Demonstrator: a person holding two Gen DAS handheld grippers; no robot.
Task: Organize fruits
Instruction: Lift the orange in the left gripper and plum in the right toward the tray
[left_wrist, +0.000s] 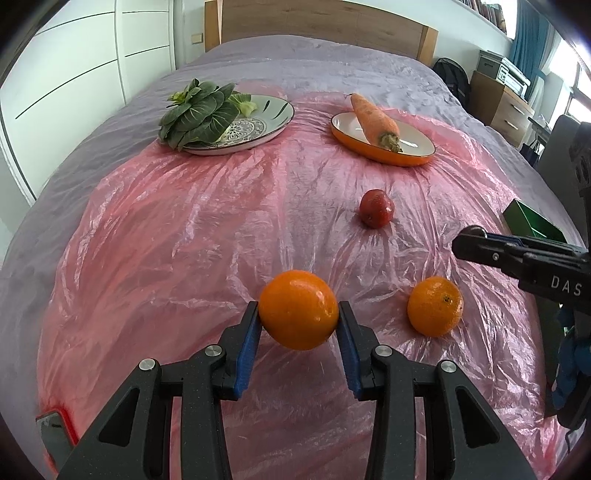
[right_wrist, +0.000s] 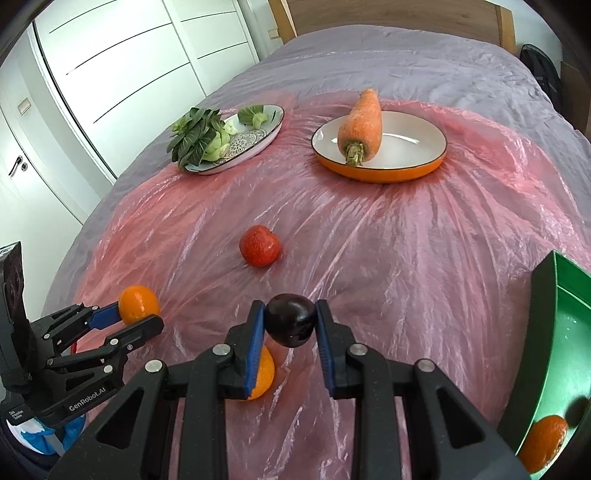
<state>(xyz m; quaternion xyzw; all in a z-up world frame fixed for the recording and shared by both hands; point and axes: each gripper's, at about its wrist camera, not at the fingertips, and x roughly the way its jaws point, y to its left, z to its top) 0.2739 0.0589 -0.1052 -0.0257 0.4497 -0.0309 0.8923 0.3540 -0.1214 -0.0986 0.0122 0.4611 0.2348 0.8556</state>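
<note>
My left gripper (left_wrist: 298, 321) is shut on an orange (left_wrist: 298, 309) and holds it above the pink plastic sheet; it also shows in the right wrist view (right_wrist: 137, 303). My right gripper (right_wrist: 290, 325) is shut on a dark purple plum (right_wrist: 291, 319). A second orange (left_wrist: 435, 306) lies on the sheet, partly hidden under my right gripper's left finger (right_wrist: 263, 373). A red apple (left_wrist: 376, 208) (right_wrist: 259, 245) lies mid-sheet. A green bin (right_wrist: 554, 350) at the right holds another orange (right_wrist: 546, 439).
A patterned plate (left_wrist: 273, 122) with bok choy (left_wrist: 199, 110) sits far left. An orange-rimmed plate (right_wrist: 406, 155) with a carrot (right_wrist: 362, 123) sits far right. The pink sheet (left_wrist: 166, 240) covers a grey bed. A phone (left_wrist: 55, 432) lies near left.
</note>
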